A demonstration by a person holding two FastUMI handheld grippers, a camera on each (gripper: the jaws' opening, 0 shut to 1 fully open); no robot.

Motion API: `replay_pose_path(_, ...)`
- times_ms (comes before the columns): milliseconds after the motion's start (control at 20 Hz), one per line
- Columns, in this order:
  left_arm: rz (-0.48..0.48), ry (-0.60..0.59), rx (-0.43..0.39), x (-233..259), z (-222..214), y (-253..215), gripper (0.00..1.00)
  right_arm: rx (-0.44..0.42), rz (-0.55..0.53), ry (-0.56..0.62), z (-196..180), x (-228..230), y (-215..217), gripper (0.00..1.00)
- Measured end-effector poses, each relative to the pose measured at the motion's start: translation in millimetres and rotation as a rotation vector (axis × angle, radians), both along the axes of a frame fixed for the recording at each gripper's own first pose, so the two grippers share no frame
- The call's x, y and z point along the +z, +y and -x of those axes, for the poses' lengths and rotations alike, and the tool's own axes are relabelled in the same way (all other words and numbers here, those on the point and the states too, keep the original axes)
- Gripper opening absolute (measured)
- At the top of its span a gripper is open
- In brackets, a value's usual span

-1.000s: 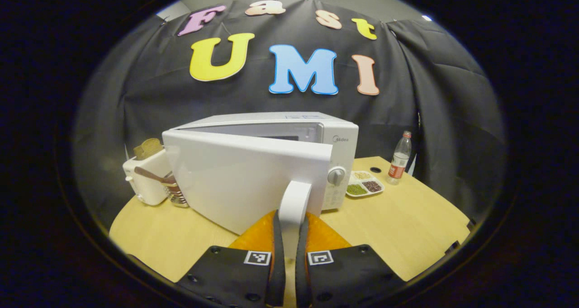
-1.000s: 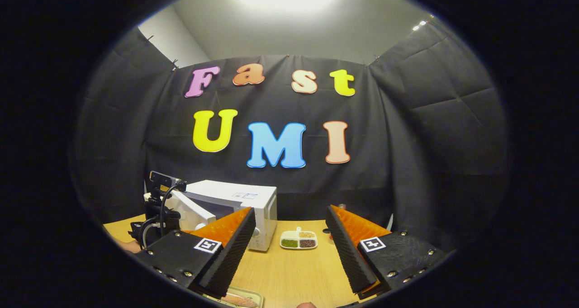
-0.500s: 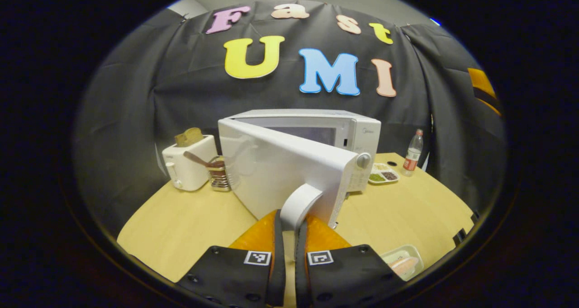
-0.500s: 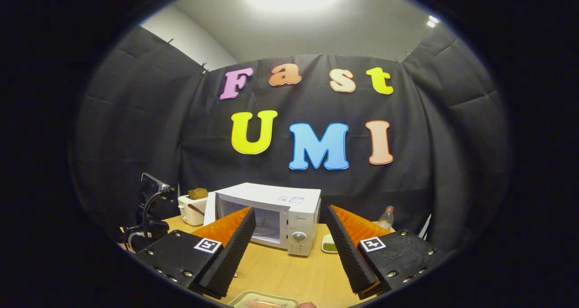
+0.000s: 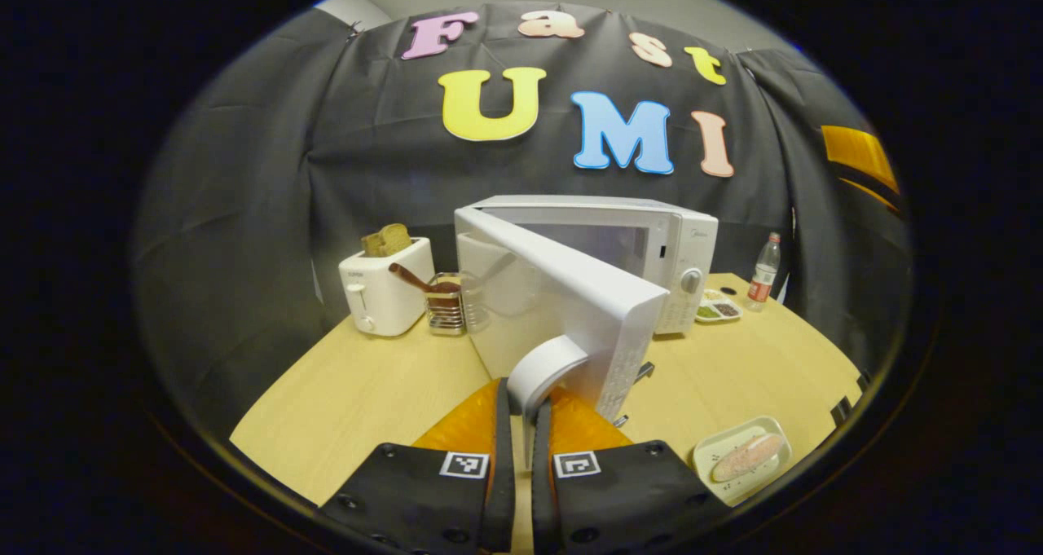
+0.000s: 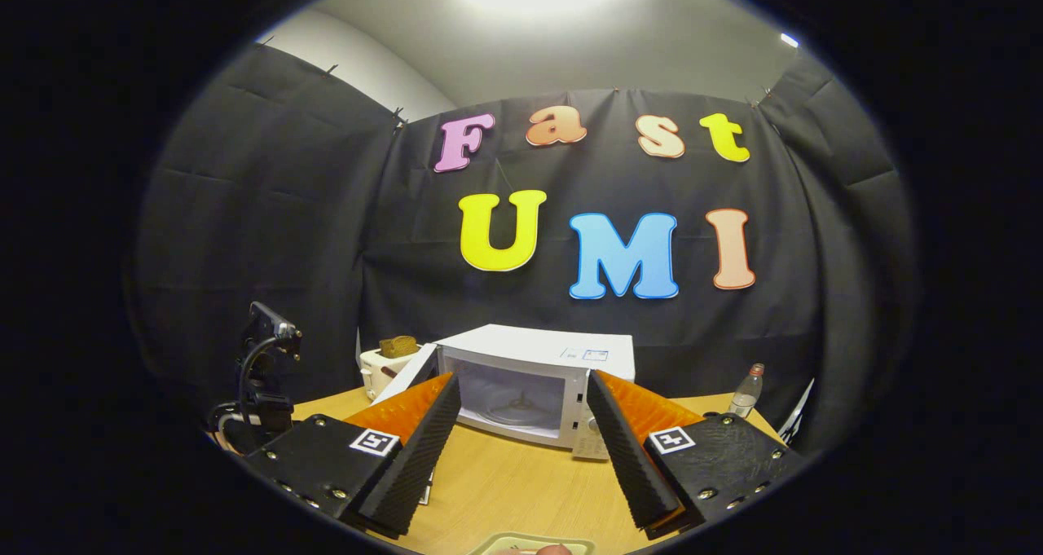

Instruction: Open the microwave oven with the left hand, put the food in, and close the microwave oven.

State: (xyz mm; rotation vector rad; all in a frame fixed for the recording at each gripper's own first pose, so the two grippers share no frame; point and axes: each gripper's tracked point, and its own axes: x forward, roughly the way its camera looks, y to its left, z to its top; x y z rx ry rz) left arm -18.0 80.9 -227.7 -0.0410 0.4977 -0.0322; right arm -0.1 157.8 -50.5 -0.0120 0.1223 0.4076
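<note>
While our left gripper point(image 5: 521, 412) pinches the white handle point(image 5: 544, 369) of the door point(image 5: 562, 310), both fingers pressed on it, the microwave point(image 5: 644, 249) stands toward the desk's far edge with the door swung well out toward us and the cavity point(image 6: 512, 396) open, its turntable visible in the right gripper view. Our right gripper point(image 6: 521, 449) hangs over the near side of the desk point(image 5: 367, 392) with its fingers spread wide and nothing between them. We see the food point(image 5: 748, 457) lying in a pale tray point(image 5: 709, 461) near the desk's near right corner, well apart from the oven. We judge the door stiff and hinged at its left, so it should follow an arc rather than a straight pull, and the handle gives the only sure hold. The food looks soft and light, so we would rather take the tray by its rim, kept level, than squeeze the food itself. A toaster point(image 5: 387, 294) and bottle point(image 5: 763, 271) stand clear of that path.
</note>
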Motion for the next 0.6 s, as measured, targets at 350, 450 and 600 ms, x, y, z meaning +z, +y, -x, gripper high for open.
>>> replay_pose_path(350,0.004,-0.004,0.029,-2.9,9.6,61.2,0.15,0.119,0.046,0.050,-0.3,-20.5,41.6,0.95)
replay_pose_path(450,0.032,-0.004,0.037,-3.8,12.5,71.4,0.16,0.139,0.069,0.057,1.4,-24.6,42.9,0.95)
replay_pose_path(600,0.063,-0.004,0.043,-6.4,16.3,75.6,0.16,0.153,0.124,0.058,4.0,-29.2,38.1,0.96)
